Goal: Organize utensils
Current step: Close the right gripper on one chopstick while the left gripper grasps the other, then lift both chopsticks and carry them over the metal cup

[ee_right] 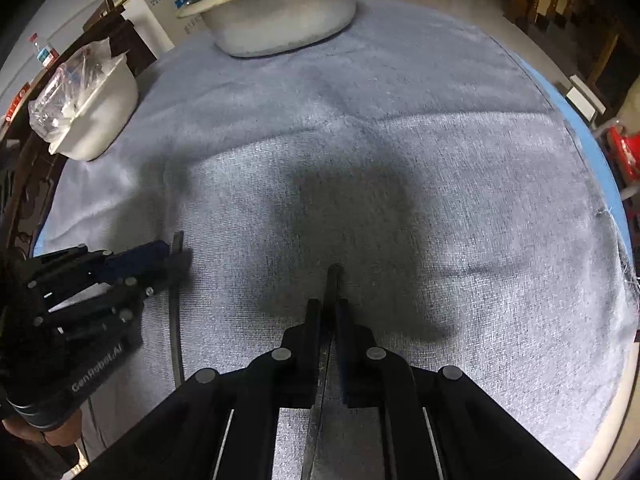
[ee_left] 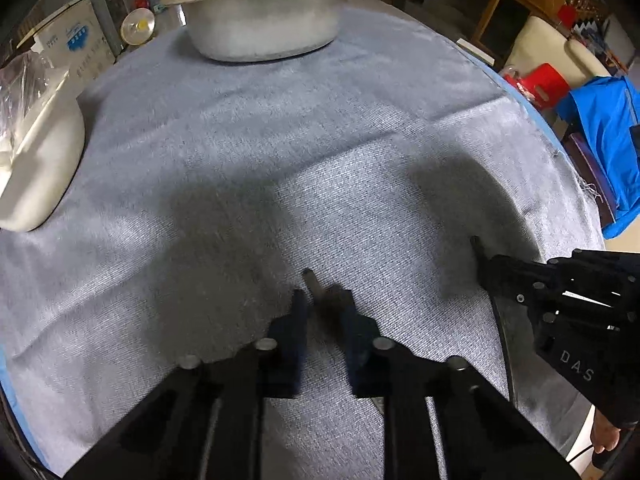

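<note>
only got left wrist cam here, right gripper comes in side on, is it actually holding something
Observer: Yes. The right gripper is shut on a thin utensil, and the utensil's dark end pokes out past the fingertips.
Operator: ok and mine, how much hangs behind my fingers
Observer: Most of it. The left gripper grips a long stem near one end, and the rest trails back beneath the gripper.
</note>
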The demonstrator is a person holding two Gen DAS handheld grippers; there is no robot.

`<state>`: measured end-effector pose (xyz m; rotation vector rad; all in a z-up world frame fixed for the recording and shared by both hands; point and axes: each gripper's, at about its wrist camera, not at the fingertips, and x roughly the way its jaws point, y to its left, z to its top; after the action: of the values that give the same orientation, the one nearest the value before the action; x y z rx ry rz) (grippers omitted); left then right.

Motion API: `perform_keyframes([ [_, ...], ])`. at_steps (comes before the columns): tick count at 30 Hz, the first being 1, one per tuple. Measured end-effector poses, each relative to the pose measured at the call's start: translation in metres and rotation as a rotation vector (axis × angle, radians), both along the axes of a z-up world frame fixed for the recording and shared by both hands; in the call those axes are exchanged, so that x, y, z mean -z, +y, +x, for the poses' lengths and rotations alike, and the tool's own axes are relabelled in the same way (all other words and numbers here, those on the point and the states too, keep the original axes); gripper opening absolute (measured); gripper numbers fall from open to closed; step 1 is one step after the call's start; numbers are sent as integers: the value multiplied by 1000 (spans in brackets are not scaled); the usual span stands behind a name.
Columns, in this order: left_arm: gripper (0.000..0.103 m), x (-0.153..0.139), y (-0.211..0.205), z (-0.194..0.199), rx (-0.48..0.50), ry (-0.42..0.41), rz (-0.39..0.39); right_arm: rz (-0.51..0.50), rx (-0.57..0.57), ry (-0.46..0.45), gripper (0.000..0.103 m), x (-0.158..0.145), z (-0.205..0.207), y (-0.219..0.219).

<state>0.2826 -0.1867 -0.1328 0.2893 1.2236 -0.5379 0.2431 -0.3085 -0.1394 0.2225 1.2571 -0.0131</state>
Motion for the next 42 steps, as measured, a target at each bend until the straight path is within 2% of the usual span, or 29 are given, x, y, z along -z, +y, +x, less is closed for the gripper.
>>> perform_keyframes([
  [4,8,-1,7,-2,1,-13,-14,-29,-26,-24,8,3,5,11],
  [9,5,-8,31,-8,-36,-45,-31,33,-16,-78,7,0,-10,4],
  [13,5,-25,64,-11,-98,-83,-80,66,-9,-157,7,-15,-24,1],
  [17,5,-43,89,-24,-143,-132,-92,92,-4,-230,7,-35,-42,-4],
  [29,5,-115,181,-88,-314,-294,-157,124,78,-456,7,-101,-119,-28],
  [35,5,-128,213,-123,-383,-311,-172,129,95,-499,7,-117,-161,-31],
  [42,5,-144,225,-165,-417,-377,-181,135,98,-559,7,-132,-194,-24],
])
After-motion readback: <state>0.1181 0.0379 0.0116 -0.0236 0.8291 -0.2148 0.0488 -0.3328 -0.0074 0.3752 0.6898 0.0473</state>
